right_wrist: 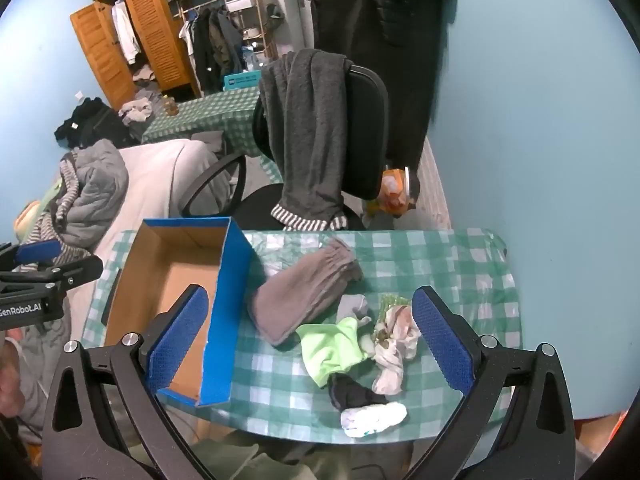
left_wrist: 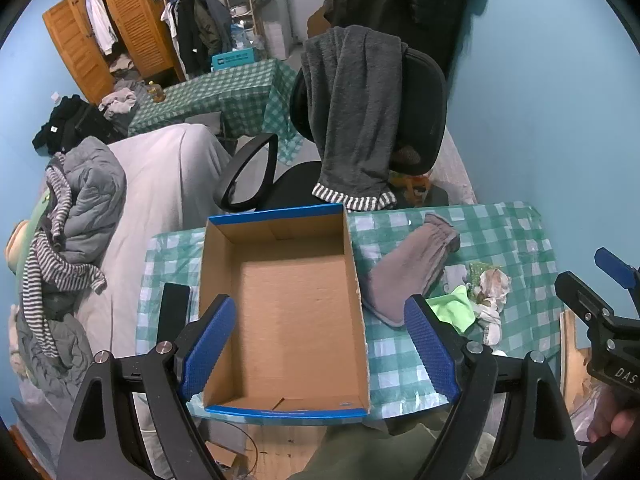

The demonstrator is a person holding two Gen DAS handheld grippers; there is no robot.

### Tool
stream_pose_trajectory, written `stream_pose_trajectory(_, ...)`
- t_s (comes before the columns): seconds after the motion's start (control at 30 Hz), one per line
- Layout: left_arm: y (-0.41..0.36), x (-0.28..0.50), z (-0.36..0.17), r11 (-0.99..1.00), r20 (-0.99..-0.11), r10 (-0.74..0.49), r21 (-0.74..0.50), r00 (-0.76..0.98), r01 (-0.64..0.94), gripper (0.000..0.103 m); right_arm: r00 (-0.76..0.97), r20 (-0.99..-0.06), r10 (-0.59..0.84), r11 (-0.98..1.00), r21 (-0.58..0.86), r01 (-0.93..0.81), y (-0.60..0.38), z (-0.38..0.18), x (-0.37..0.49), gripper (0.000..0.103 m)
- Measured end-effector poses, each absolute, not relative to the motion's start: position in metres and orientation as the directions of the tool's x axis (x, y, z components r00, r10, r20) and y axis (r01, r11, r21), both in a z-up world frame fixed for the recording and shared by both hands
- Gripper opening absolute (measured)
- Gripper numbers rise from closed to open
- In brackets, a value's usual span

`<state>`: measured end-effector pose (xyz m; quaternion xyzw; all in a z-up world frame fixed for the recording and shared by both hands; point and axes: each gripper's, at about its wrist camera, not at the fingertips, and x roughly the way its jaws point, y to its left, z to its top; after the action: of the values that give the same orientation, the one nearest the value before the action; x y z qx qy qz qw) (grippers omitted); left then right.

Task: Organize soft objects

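Left wrist view: the left tool (left_wrist: 320, 344) hangs with jaws spread wide and nothing between them, over an empty cardboard box (left_wrist: 280, 320) on the checked bench (left_wrist: 400, 364).
Beside the box: a grey sock (left_wrist: 408, 272) lies touching its right wall.
Right wrist view: the right tool (right_wrist: 310, 340) gapes empty above a sock pile (right_wrist: 360, 344) right of the box.

1. The cardboard box (left_wrist: 288, 312) interior lies open from above in the frame's centre.
2. Its blue wall (right_wrist: 224, 320) stands between box and sock pile (right_wrist: 352, 340), centre-right.
3. Bare counter (right_wrist: 460, 264) lies at the right.
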<state>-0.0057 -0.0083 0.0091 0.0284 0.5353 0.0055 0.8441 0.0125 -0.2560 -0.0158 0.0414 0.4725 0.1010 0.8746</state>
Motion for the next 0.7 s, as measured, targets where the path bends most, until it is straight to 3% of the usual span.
stream_pose_trajectory(0.7,-0.0066,-0.0128,0.0063,0.999,-0.907,0.041,0.052,0.419,0.016,0.087,0.534,-0.817,0.22,0.975,0.172,-0.138,-0.2565,-0.0149,0.0136,0.101)
